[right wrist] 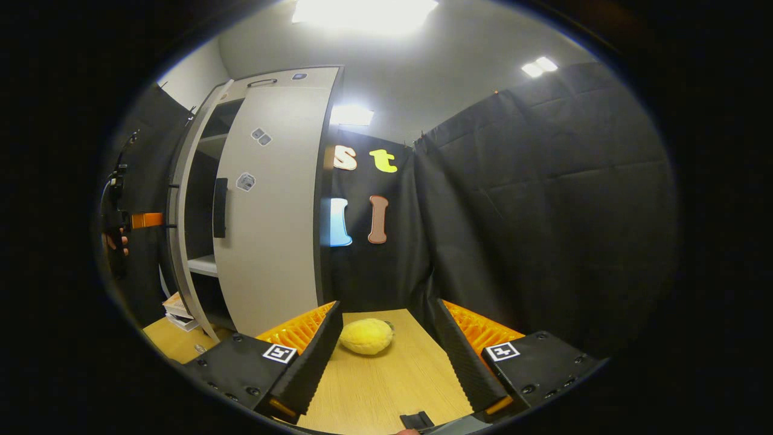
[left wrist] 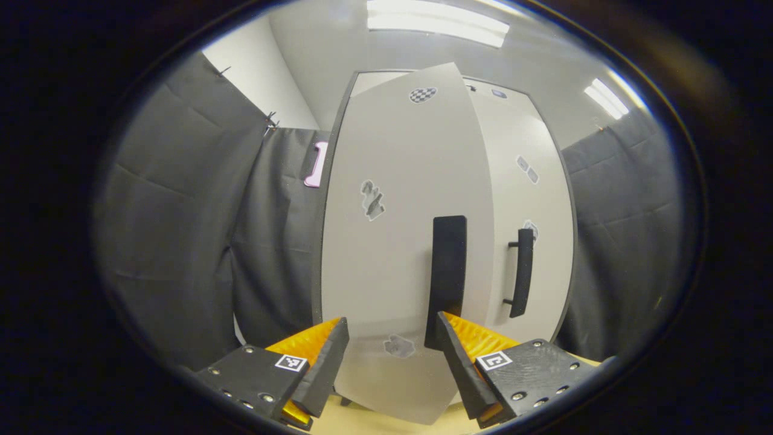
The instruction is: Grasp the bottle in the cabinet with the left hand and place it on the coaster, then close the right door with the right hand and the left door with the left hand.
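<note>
So in the left gripper view the left gripper point(left wrist: 392, 356) is aimed straight at the cabinet point(left wrist: 447, 199), level and square to it. Its fingers sit at 7 and 5 o'clock with a wide gap between them, nothing in there. The right finger's tip point(left wrist: 450, 338) sits right at the bottom end of the left door's handle point(left wrist: 447, 281); can't tell if it actually touches. The left door point(left wrist: 398, 241) fills the middle of the view and is swung partway, its free edge overlapping the right door point(left wrist: 531, 199) at about 2 o'clock. Both handles are black bars with the long axis vertical; the right door's handle point(left wrist: 522, 272) is at about 3 o'clock.

In the right gripper view the right gripper point(right wrist: 386, 353) hangs low over the wooden table point(right wrist: 386, 386), pointing at the black curtain point(right wrist: 531, 211). Jaws spread wide, empty, touching nothing. A yellow plush thing point(right wrist: 365, 336) lies on the table between the finger tips, farther out.

At 9 o'clock the cabinet point(right wrist: 272, 199) shows again, right door flat against it, left door point(right wrist: 181, 217) ajar with dark shelves point(right wrist: 202, 264) in the gap. The other gripper point(right wrist: 145, 220) and the hand point(right wrist: 115, 241) holding it are at the far 9 o'clock edge, just by that door. Some flat stuff point(right wrist: 178, 309) is stacked on the table at 8 o'clock. Bottle and coaster: can't make them out.
</note>
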